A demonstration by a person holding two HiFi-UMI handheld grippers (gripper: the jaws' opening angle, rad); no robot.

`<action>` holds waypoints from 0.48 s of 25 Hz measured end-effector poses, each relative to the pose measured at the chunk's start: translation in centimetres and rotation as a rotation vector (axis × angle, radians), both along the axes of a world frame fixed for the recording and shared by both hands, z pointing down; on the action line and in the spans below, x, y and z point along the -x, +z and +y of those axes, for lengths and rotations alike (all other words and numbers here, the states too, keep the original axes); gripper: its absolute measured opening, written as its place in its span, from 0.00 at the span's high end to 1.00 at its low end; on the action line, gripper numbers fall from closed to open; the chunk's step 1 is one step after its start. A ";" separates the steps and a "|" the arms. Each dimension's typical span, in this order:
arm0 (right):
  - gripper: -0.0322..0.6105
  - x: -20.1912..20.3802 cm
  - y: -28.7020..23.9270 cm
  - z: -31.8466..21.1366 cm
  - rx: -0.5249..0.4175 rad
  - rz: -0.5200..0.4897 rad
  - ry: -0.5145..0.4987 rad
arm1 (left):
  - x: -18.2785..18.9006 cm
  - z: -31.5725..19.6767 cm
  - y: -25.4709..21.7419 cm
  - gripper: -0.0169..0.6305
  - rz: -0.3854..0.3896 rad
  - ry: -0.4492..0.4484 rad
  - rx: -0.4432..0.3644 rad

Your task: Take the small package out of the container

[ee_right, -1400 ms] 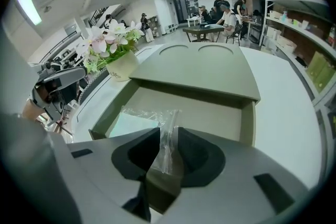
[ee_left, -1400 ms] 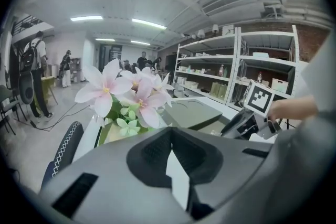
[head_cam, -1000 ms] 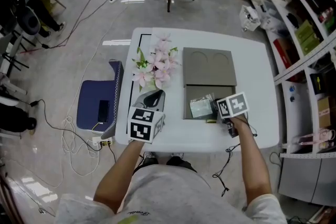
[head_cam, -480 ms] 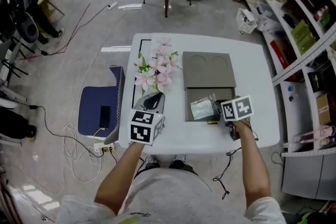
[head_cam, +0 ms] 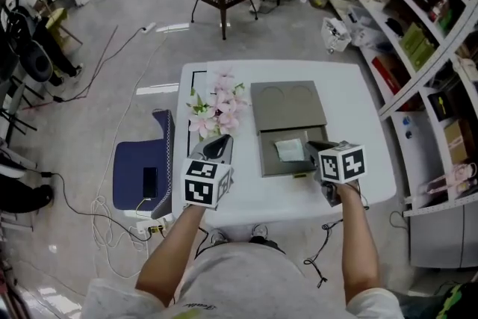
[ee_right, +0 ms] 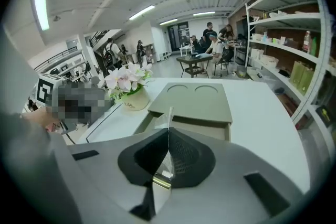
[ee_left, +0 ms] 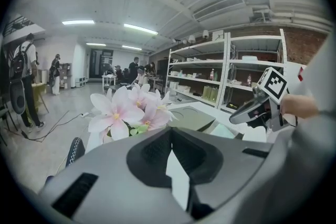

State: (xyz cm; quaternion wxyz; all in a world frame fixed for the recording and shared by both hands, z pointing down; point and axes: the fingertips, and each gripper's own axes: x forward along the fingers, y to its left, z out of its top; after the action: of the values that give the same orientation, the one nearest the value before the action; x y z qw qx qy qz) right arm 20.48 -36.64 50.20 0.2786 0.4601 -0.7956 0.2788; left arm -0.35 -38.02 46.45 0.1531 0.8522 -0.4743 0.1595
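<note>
Only right gripper view shows right gripper (ee_right: 168, 131) pinching small package (ee_right: 169, 115) edge, container (ee_right: 210, 124) just ahead; left gripper (ee_left: 169, 134) closed, empty; both forearms extended forward.

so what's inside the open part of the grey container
One small package, pale and thin, sits in the container's open compartment; the right tongs are shut on its edge. Their body covers the compartment's right end, so anything there can't be seen.

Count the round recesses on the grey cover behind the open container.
2. They sit side by side near the far edge of the grey cover: the left recess and the right recess. The whole cover shows; none seems hidden.
</note>
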 end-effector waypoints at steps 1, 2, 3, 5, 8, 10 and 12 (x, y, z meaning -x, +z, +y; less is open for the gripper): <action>0.94 0.0 -0.6 0.0 -0.020 -0.004 0.009 | 0.1 0.0 -0.2 0.97 0.000 0.001 -0.006; 0.94 -0.1 -1.2 0.0 -0.038 -0.011 0.020 | 0.1 -0.1 -0.5 0.97 0.001 0.001 -0.011; 0.94 -0.2 -1.7 0.1 -0.055 -0.019 0.032 | 0.3 -0.2 -0.7 0.97 0.003 -0.001 -0.016; 0.94 -0.4 -3.0 0.2 -0.092 -0.036 0.056 | 0.6 -0.3 -1.2 0.97 0.007 -0.007 -0.025; 0.94 -0.8 -5.3 0.1 -0.162 -0.060 0.090 | 0.9 -0.6 -2.2 0.97 0.005 -0.013 -0.048; 0.94 -0.9 -6.8 0.0 -0.213 -0.078 0.107 | 1.0 -0.8 -2.9 0.97 0.004 -0.016 -0.064; 0.94 -0.8 -8.4 -0.2 -0.261 -0.107 0.121 | 1.3 -0.9 -3.6 0.97 0.004 -0.020 -0.077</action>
State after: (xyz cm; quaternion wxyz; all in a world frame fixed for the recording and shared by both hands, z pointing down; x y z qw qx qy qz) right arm 21.29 -36.86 41.76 0.1564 0.5240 -0.8096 0.2134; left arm -1.65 -38.90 42.84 0.1225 0.8530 -0.4883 0.1377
